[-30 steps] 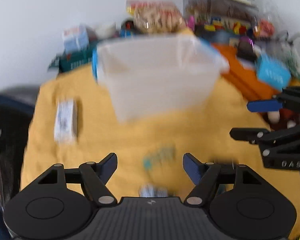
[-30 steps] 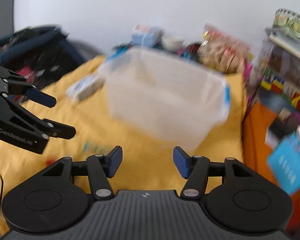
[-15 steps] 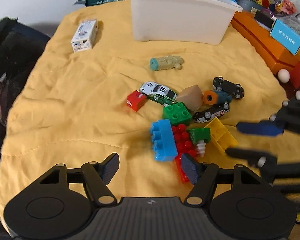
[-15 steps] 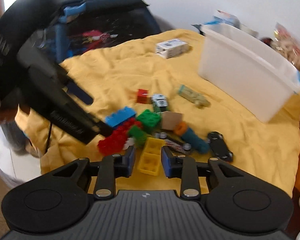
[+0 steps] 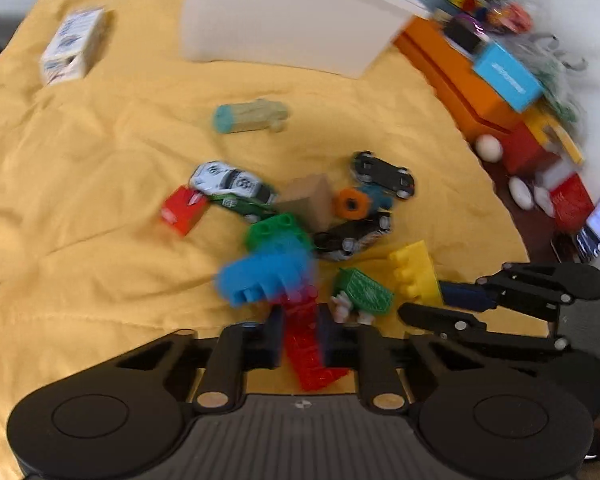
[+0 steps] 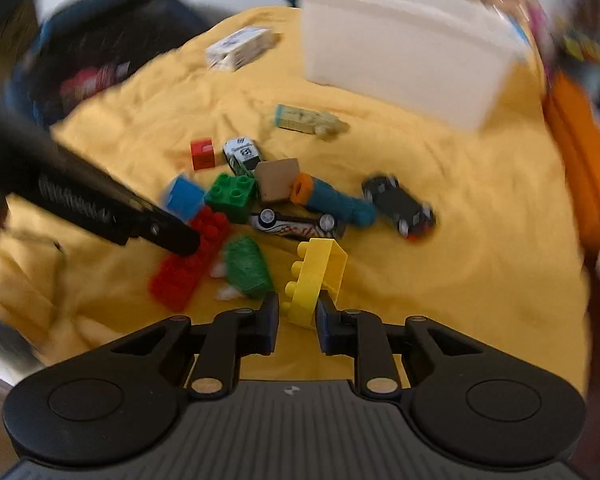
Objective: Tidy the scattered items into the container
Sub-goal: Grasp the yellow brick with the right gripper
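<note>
Scattered toys lie on a yellow cloth (image 5: 80, 200) in front of a white container (image 5: 292, 20) (image 6: 400, 52). My left gripper (image 5: 300, 320) is shut on a long red brick (image 5: 310, 356) at the near edge of the pile; in the right wrist view its fingers (image 6: 176, 238) reach the same red brick (image 6: 184, 268). My right gripper (image 6: 298, 312) has its jaws closing, and both pads touch the tilted yellow brick (image 6: 318, 272) between them. From the left wrist camera, the right gripper (image 5: 424, 304) sits at the yellow brick (image 5: 414, 272).
The pile holds a blue brick (image 5: 268, 276), green bricks (image 6: 232, 196), toy cars (image 5: 232, 182) (image 6: 400, 206) and a tan block (image 6: 278, 180). A small carton (image 5: 74, 46) lies far left. Orange boxes (image 5: 464, 88) line the right edge; a dark bag (image 6: 92, 60) stands left.
Both grippers tipped down from facing the container to the toy pile. The left jaws shut on the red brick. The right jaws narrowed around the yellow brick.
</note>
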The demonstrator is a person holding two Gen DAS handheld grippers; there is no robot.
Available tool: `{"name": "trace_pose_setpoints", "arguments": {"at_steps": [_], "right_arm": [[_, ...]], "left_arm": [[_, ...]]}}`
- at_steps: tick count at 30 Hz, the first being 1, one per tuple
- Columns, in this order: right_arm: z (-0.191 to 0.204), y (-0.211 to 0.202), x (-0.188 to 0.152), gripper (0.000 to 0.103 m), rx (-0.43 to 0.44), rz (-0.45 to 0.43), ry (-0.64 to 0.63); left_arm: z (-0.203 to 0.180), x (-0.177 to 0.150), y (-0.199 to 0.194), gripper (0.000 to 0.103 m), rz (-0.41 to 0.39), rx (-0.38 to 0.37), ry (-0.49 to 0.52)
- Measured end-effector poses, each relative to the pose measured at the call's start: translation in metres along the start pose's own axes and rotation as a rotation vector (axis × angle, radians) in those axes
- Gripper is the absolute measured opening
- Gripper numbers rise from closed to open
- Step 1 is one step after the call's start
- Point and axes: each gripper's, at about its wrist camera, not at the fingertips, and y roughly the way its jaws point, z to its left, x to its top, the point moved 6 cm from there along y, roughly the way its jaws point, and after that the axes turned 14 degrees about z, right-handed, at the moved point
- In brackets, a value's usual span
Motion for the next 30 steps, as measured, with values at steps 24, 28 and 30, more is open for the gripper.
{"name": "trace_pose_setpoints", "arguments": {"at_steps": [24,28,30], "right_arm": [[-0.075,-0.031,-0.03,0.033,-0.198,-0.035,0.205],[-0.048,-0.029,-0.01,0.036,-0.193,-0.063,0.119],[-0.032,-0.022,-0.001,0.036,-0.198,-0.073,0.054]], "left_arm": [[0.012,-0.003,-0.017,0.027,-0.046,0.235,0.029],[0.014,0.0,-0.018,0.027,-0.061,0.254,0.016],[0.017,0.002,-0.019,0.028,-0.066,0.258,0.006]]}}
